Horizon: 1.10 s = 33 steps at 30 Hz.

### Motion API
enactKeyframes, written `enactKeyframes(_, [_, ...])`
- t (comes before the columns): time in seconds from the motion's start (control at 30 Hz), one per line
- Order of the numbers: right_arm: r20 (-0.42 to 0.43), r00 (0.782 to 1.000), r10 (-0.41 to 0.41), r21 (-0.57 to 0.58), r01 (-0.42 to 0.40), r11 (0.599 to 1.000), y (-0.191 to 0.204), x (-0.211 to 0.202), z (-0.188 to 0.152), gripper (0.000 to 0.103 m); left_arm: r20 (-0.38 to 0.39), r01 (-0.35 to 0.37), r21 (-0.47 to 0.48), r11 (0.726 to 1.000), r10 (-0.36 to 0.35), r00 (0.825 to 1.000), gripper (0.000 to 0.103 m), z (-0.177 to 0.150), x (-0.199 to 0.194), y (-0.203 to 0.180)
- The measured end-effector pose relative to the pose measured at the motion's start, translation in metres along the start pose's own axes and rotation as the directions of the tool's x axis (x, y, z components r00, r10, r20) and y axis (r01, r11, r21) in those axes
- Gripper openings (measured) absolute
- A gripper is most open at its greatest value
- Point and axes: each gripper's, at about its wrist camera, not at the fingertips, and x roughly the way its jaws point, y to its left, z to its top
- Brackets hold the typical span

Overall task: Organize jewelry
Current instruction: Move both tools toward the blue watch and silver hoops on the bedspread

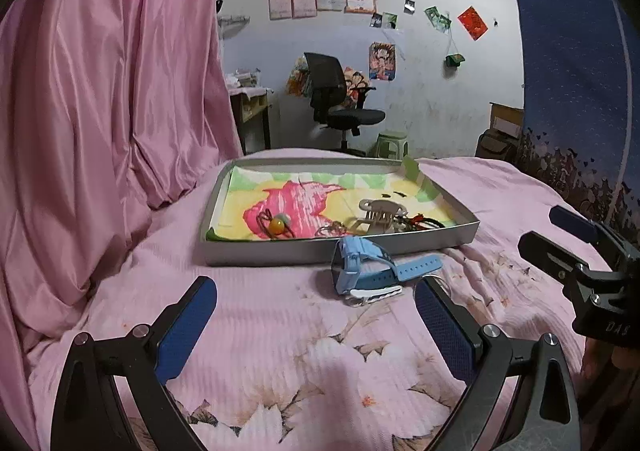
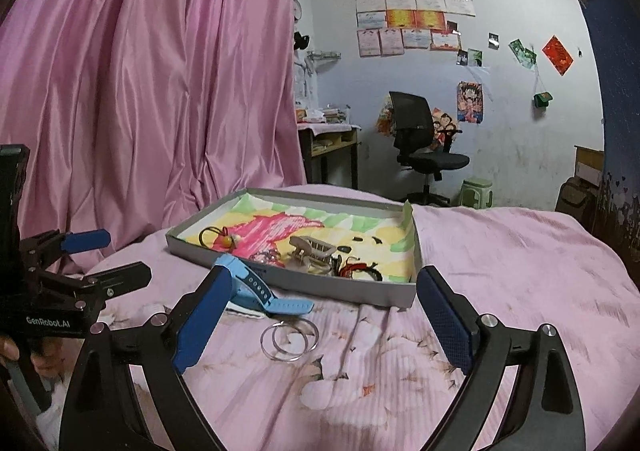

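Observation:
A grey shallow box (image 1: 280, 251) (image 2: 280, 281) lined with a colourful cloth sits on the pink bed. Inside lie a cord with an orange bead (image 1: 276, 226) (image 2: 224, 240), a beige hair claw (image 1: 380, 215) (image 2: 312, 249) and red-black cords (image 2: 360, 271). A light blue watch (image 1: 368, 267) (image 2: 260, 289) lies on the bed in front of the box, over a white clip (image 1: 372, 296). Two silver rings (image 2: 290, 339) lie near it. My left gripper (image 1: 316, 327) is open and empty, just short of the watch. My right gripper (image 2: 324, 323) is open and empty around the rings.
A pink curtain (image 1: 100, 111) hangs at the left. A blue patterned hanging (image 1: 576, 91) stands at the right. Beyond the bed are an office chair (image 1: 336, 103), a green stool (image 1: 392, 143) and a desk (image 1: 252, 107). The right gripper's body shows in the left view (image 1: 592, 271).

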Motion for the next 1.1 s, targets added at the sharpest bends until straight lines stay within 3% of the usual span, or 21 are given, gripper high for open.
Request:
enactKeyframes(0.57, [-0.168, 0.986, -0.009, 0.026, 0.013, 1.000, -0.006, 0.035, -0.016, 0.090, -0.142, 0.065, -0.106, 0.992, -0.080, 0.987, 0.099, 0.002, 0.042, 0.017])
enactKeyframes(1.0, [-0.266, 0.964, 0.024, 0.029, -0.017, 0.999, -0.004, 0.049, -0.024, 0.046, -0.187, 0.124, -0.162, 0.979, -0.153, 0.970, 0.070, 0.001, 0.061, 0.020])
enactKeyframes(1.1, [-0.280, 0.959, 0.040, 0.061, -0.024, 0.998, -0.010, 0.051, -0.025, 0.043, -0.195, 0.143, -0.162, 0.976, -0.174, 0.965, 0.065, 0.003, 0.066, 0.019])
